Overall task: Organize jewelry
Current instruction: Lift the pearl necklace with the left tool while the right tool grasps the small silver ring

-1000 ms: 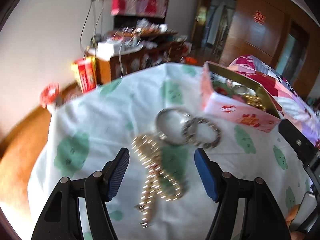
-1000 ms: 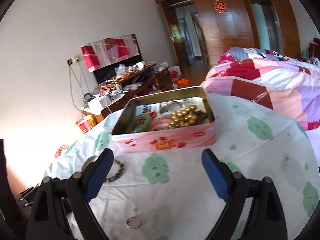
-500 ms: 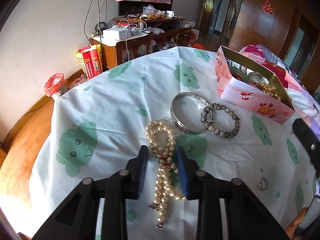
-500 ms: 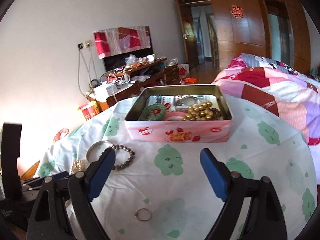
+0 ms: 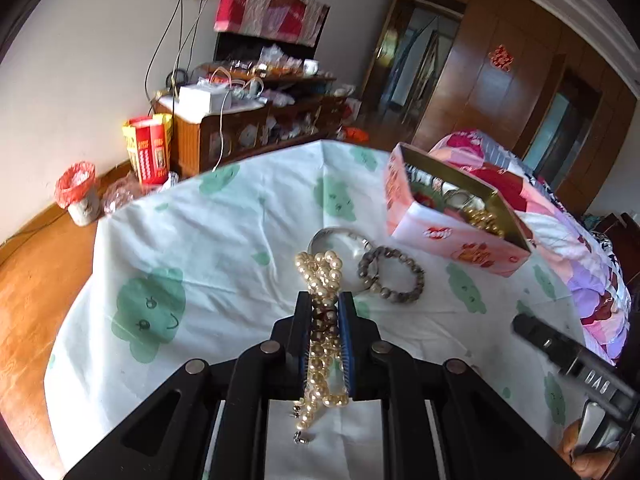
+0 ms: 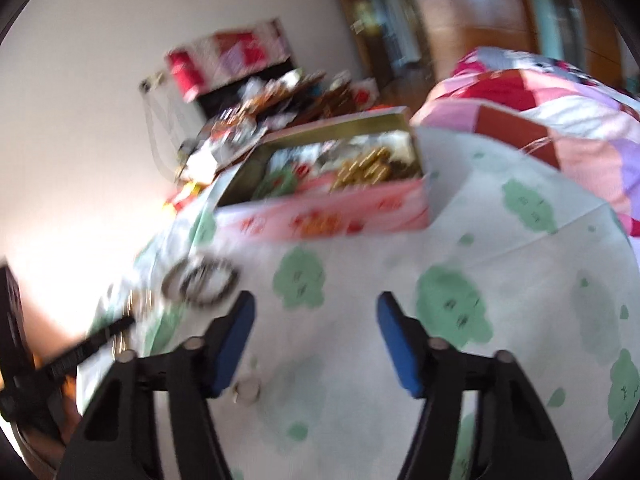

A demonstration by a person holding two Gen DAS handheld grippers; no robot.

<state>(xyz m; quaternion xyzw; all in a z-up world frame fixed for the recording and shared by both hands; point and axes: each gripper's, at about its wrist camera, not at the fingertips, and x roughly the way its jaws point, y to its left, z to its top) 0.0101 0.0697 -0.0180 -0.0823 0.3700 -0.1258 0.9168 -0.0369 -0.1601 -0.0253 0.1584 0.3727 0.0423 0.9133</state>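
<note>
Desk (image 5: 224,232) draped in white cloth printed with green cloud faces, filling both wrist views, with quilted bed (image 6: 560,112) in pink, red and purple patches just beyond its far edge. Cluttered wooden cabinet (image 5: 240,132) against pale wall behind, red-and-yellow carton (image 5: 149,152) standing beside it on wooden floor. Open pink tin (image 5: 448,232) on desk toward bed side, holding gold beads (image 5: 484,220) and other pieces too small to make out. Right tool (image 6: 316,336) blurred in its own view, blue pads spread wide and empty above bare cloth in front of tin; seen also as dark bar at right edge of left view. Left tool (image 5: 325,320) clenched on pearl necklace (image 5: 320,276), blue pads pressed against strand on both sides, looped end of pearls sticking out ahead of tips, clasp end trailing back between arms; whether lifted off cloth or touching it, cannot tell. Silver bangle (image 5: 340,238) on cloth just past pearl loop, partly hidden behind it. Grey bead bracelet (image 5: 391,280) lying flat just right of pearls, touching or overlapping bangle, between left tool and tin. Small ring (image 6: 247,390) on cloth right beside left pad of right tool, blurred.
</note>
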